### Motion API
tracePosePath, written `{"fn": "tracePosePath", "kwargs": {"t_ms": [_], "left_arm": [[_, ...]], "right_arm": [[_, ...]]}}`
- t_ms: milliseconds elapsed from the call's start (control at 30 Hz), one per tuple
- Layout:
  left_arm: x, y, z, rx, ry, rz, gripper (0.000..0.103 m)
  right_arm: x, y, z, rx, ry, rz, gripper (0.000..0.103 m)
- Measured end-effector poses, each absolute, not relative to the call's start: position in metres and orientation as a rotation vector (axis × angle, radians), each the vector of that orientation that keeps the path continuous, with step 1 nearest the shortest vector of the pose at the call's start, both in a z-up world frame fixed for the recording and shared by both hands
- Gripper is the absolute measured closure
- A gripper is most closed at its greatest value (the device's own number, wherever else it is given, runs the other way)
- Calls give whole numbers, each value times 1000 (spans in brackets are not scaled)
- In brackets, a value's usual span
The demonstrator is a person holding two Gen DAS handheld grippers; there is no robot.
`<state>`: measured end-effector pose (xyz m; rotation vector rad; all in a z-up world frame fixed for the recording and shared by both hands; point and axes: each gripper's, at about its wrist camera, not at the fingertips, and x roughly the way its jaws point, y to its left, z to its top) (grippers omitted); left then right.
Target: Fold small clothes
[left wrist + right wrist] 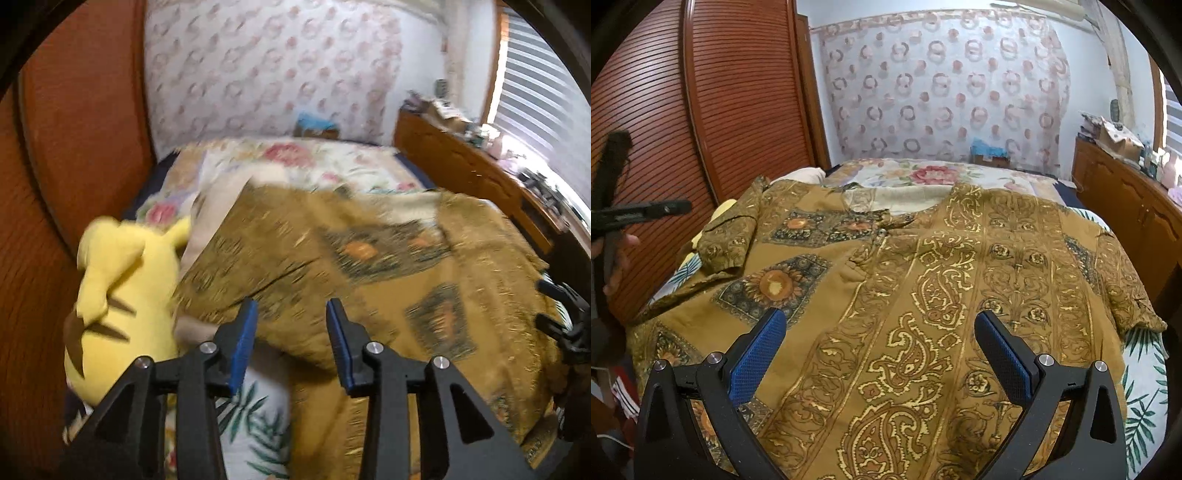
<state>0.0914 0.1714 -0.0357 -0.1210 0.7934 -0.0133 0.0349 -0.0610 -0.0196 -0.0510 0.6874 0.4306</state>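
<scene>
A mustard-brown patterned shirt (923, 277) lies spread on the bed, collar at the far side, its left sleeve (729, 236) folded in over the body. It also shows in the left wrist view (369, 266), blurred. My left gripper (291, 306) is open and empty above the shirt's left edge. My right gripper (879, 317) is wide open and empty above the shirt's near part. The left gripper also shows at the left edge of the right wrist view (639, 214), and the right gripper at the right edge of the left wrist view (565, 314).
A yellow plush toy (118, 295) lies at the bed's left side by the red-brown wardrobe (720, 110). A floral bedsheet (923, 173) covers the bed. A wooden cabinet (1126, 199) with clutter stands on the right. A patterned curtain (942, 92) hangs behind.
</scene>
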Motion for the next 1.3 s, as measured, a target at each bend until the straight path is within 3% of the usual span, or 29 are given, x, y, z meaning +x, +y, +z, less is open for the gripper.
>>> {"fn": "tracePosePath", "kwargs": {"t_ms": [200,633,667,700,833,1300], "left_arm": [[93,175,-65,-224,845,-61,65],[105,171,-76,-352,865,-84,65],[105,172,-73,-344,846,-79,67],[105,171,-69,-329,829,-81,81],[118,172,-57,-297,802,-79,103],[178,72,0,-16,751,-209,101]], "right_arm": [[32,-56,-21,-65,690,442,0],[33,-58,-24,-64,696,436,0],[33,-58,-25,-63,697,435,0],[32,-58,-25,-62,697,435,0],[32,-60,-26,-61,698,434,0],[33,-70,-19,-68,682,420,0]]}}
